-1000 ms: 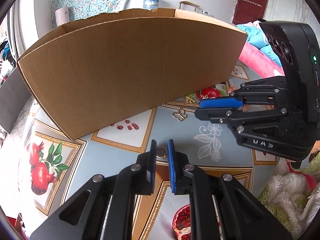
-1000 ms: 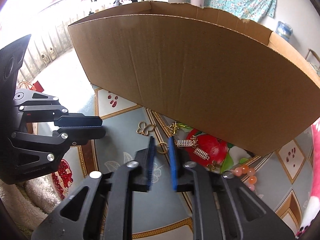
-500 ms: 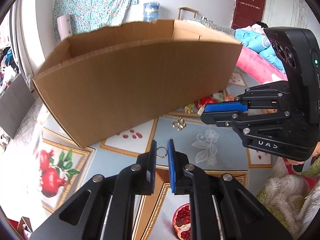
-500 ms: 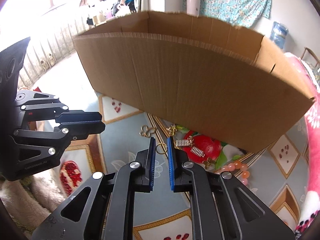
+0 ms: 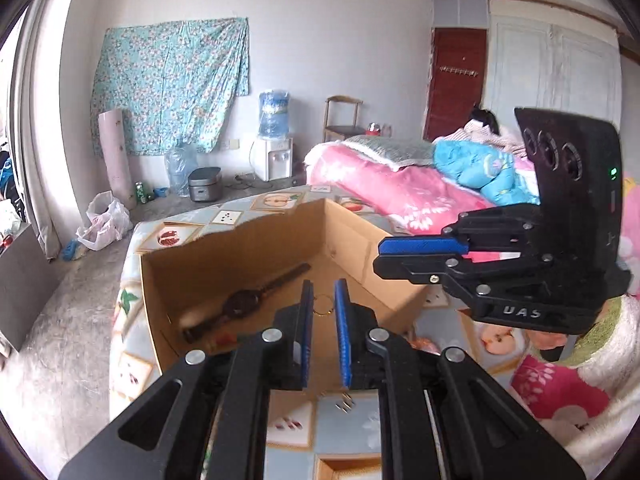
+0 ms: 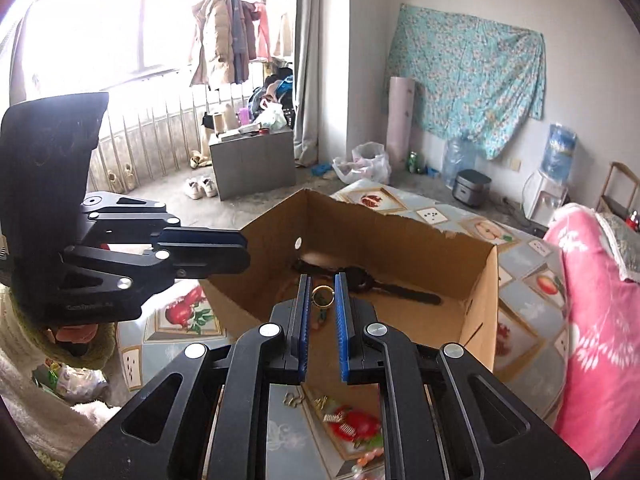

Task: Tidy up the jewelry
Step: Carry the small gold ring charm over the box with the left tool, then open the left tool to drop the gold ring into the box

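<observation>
My left gripper (image 5: 322, 304) is shut on a thin gold hoop (image 5: 322, 305) and holds it above the open cardboard box (image 5: 168, 280). My right gripper (image 6: 322, 294) is shut on a gold ring (image 6: 322, 295), also above the box (image 6: 478, 280). A dark wristwatch (image 5: 240, 306) lies on the box floor, also in the right wrist view (image 6: 384, 286). Each gripper shows in the other's view, side by side (image 5: 424, 256) (image 6: 208, 250). Several loose gold earrings and pink beads (image 6: 340, 420) lie on the table in front of the box.
The box stands on a table with a fruit-patterned cloth (image 6: 524, 280). A pink bed (image 5: 400, 188) is to the right. A white fluffy sleeve (image 5: 600, 380) is at the right edge. The floor, a water dispenser (image 5: 274, 148) and bags are behind.
Both grippers have risen from the tabletop with their rings to above the box rim. The box interior and the watch have come into view.
</observation>
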Demonstrator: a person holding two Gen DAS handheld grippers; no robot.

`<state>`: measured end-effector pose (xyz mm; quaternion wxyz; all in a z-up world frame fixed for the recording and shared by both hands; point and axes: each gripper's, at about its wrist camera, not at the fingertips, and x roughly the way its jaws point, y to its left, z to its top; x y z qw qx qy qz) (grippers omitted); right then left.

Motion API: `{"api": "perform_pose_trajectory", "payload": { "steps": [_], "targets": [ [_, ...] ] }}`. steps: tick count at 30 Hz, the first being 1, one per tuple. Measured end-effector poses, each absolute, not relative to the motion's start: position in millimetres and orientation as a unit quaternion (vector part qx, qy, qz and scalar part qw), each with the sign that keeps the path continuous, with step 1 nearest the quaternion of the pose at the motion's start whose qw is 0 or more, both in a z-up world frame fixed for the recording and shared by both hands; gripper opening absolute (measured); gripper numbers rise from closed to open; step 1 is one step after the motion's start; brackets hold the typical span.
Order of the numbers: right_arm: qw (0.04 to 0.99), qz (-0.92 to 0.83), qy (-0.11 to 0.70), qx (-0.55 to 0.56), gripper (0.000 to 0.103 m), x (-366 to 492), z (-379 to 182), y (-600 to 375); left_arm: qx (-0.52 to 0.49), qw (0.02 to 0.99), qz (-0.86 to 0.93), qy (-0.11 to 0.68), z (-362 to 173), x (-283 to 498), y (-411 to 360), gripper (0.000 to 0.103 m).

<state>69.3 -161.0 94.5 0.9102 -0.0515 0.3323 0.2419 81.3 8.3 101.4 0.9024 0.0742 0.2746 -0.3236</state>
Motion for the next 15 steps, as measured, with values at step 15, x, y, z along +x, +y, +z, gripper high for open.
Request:
{"api": "perform_pose_trajectory", "payload": {
  "steps": [15],
  "targets": [
    [0.737, 0.242, 0.631, -0.032, 0.010, 230.1, -6.5, -163.3, 0.052, 0.727, -0.302, 0.615, 6.9, 266.8, -59.1, 0.011]
  ]
}}
